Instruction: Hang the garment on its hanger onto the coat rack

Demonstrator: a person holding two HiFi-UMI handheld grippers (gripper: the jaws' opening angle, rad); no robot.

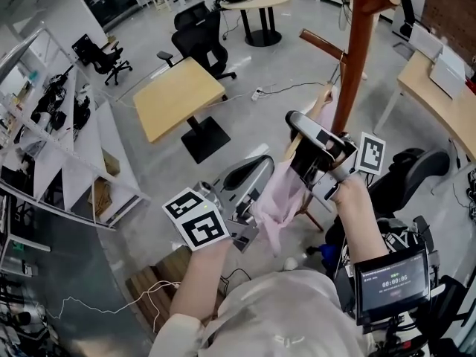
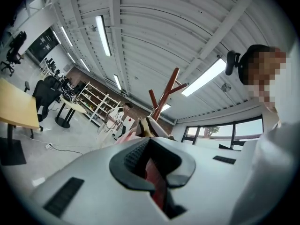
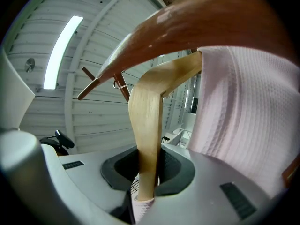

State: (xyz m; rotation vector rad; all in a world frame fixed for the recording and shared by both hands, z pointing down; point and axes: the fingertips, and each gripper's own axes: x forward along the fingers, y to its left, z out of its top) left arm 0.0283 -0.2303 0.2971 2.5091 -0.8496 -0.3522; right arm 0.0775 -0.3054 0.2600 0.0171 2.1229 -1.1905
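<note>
Two tools on the job, both up at the coat rack [image 1: 357, 43]. Right tool [image 1: 299, 129] is raised toward the red-brown pole, and its own view shows the jaws clamped on one wooden arm of the hanger [image 3: 147, 125], a scrap of pink cloth pinched in beneath the wood. From there the hanger rises and bends off to the right, where the pink garment [image 3: 243, 107] drapes down. One rack peg [image 3: 187, 27] sweeps big and blurred across the top of that view. The hanger's wire hook [image 3: 119, 84] sits right by another peg further off; whether it has caught, I can't tell.

Left tool [image 1: 249, 216] is lower, at the bottom left edge of the garment [image 1: 279, 199], which hangs in loose folds between the two tools. In the left gripper view the jaws [image 2: 152, 161] stand nearly together with a shadowed reddish strip pinched between them, seemingly a fold of the garment; past them the rack [image 2: 164, 95] rises against the ceiling.

Off to the left, a wooden tabletop [image 1: 178, 99] and a black office chair [image 1: 201, 39] stand on the grey floor
</note>
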